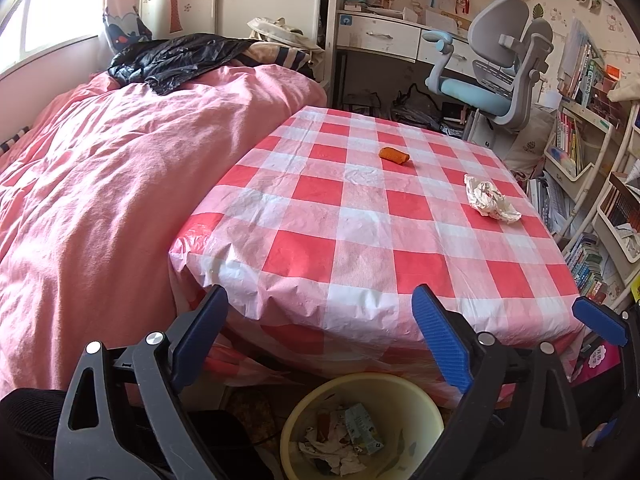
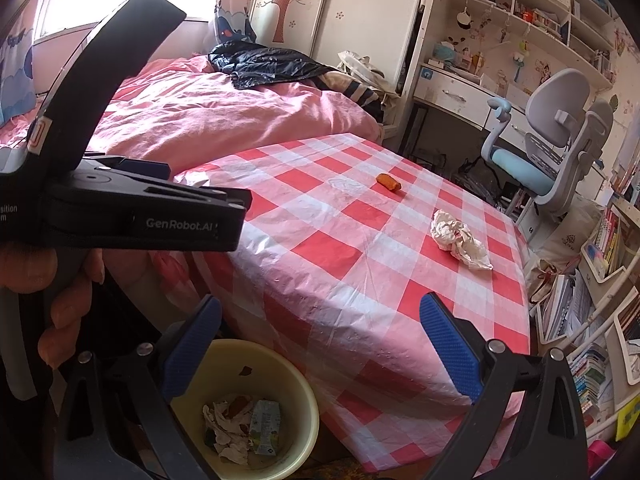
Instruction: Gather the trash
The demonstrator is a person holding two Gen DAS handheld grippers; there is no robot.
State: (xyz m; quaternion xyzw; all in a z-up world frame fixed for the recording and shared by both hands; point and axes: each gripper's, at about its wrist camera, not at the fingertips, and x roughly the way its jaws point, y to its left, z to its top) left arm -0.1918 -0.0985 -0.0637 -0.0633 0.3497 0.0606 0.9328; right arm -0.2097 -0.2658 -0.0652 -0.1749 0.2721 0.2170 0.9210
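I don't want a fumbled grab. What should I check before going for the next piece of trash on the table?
1. Left gripper open and empty: ok.
2. Right gripper open and empty: ok.
3. Crumpled paper lies free on the tablecloth, nothing on it: ok.
4. Orange scrap also free, farther back: ok.
5. Bin open, with room left: ok.
6. Either gripper within reach of the paper: cannot tell.
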